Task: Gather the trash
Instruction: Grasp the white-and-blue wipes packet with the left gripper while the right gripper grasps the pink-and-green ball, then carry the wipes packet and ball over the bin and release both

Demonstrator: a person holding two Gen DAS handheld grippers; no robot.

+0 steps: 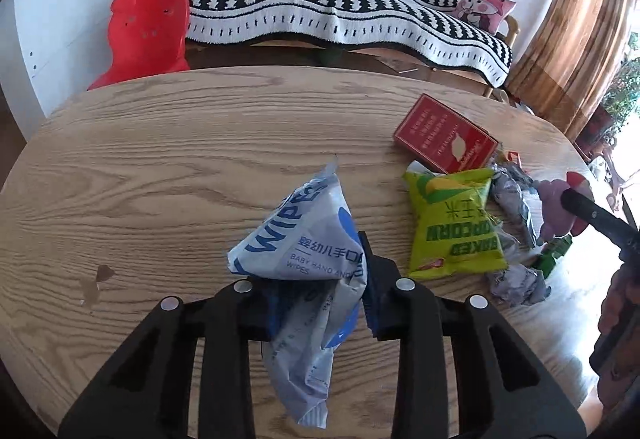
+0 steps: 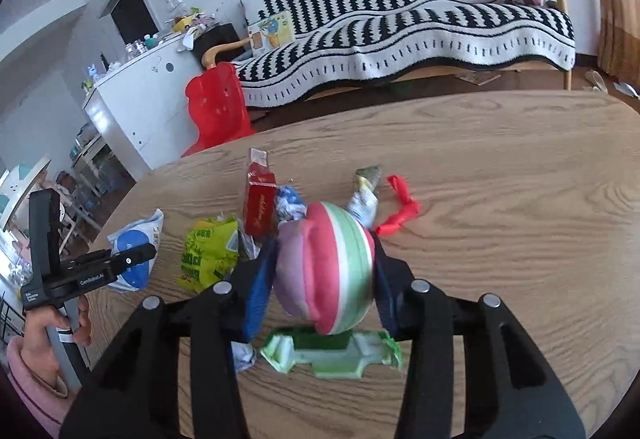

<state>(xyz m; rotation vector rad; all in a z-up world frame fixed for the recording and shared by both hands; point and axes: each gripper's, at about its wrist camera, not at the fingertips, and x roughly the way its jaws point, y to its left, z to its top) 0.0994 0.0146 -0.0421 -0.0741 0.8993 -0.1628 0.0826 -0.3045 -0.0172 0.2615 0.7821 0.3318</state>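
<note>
Grippers both clenched: left gripper pinching limp, crinkly blue-white wipes packet mid-body, right gripper squeezing soft, light striped ball.

Trash clustered on the wooden desk

A crumpled blue-and-white baby wipes packet stands tented upright. Near it lies a creased yellow-green popcorn bag, its far edge touching a red carton. Grey crumpled wrappers sit just beside the bag. A striped pink, green and lilac ball is above a flattened green-and-white box; a red twisted strip lies apart.
</note>
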